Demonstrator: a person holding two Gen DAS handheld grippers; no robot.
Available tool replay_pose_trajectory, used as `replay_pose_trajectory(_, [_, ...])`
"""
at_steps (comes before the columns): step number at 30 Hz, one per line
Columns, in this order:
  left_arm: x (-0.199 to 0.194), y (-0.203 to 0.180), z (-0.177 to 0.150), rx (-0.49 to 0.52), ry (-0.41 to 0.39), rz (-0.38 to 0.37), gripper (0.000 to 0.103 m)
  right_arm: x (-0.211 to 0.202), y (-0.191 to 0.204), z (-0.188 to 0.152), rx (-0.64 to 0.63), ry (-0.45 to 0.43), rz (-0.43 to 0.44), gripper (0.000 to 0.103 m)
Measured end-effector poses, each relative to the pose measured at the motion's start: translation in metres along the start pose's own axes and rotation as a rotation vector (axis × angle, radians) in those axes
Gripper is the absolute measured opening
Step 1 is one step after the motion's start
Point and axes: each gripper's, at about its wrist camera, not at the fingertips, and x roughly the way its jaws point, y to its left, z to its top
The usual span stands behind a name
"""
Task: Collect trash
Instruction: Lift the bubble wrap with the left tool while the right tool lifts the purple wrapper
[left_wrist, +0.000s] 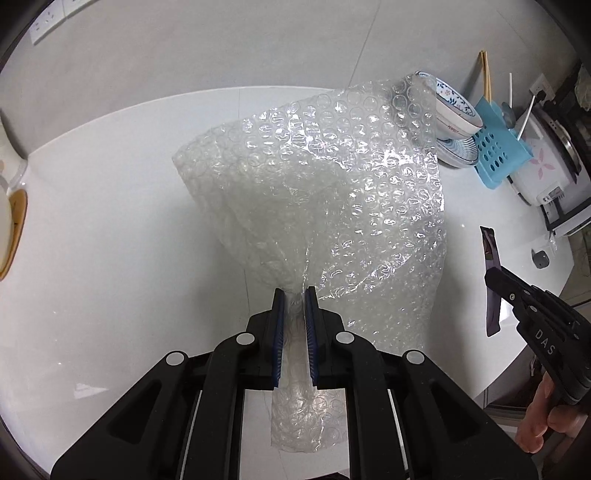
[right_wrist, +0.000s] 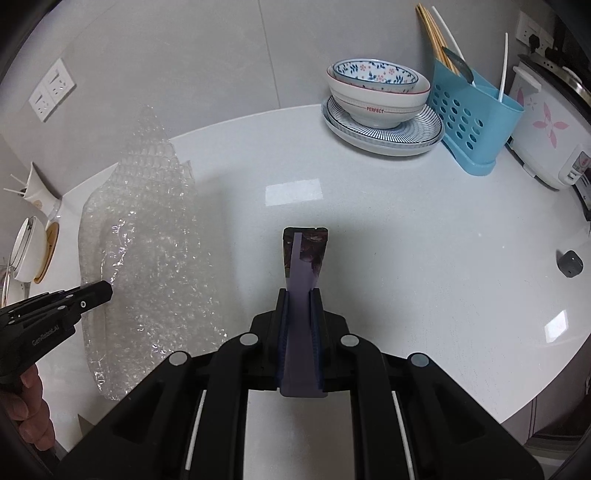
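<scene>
A big sheet of clear bubble wrap (left_wrist: 325, 192) hangs above the white counter, and my left gripper (left_wrist: 294, 295) is shut on its bunched lower end. From the right wrist the same bubble wrap (right_wrist: 147, 251) shows at the left, with the left gripper (right_wrist: 99, 291) clamped on it. My right gripper (right_wrist: 298, 295) is shut on a flat purple snack wrapper (right_wrist: 304, 258), which sticks up past the fingertips. In the left wrist view that wrapper (left_wrist: 491, 258) hangs edge-on from the right gripper (left_wrist: 496, 275) at the right.
Stacked bowls on striped plates (right_wrist: 380, 107) stand at the back of the white counter (right_wrist: 424, 240). Beside them are a blue utensil holder (right_wrist: 476, 118) with chopsticks and a white rice cooker (right_wrist: 546, 136). A small dark grey object (right_wrist: 570, 263) lies far right. Dishes (right_wrist: 31, 251) sit far left.
</scene>
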Motion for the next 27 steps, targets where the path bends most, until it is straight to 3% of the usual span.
replay_pose_trajectory(27, [-0.082,0.011,-0.079,-0.048,-0.069,0.005,0.01,-0.081,0.016,-0.064,-0.075,-0.086,0.053,0.01])
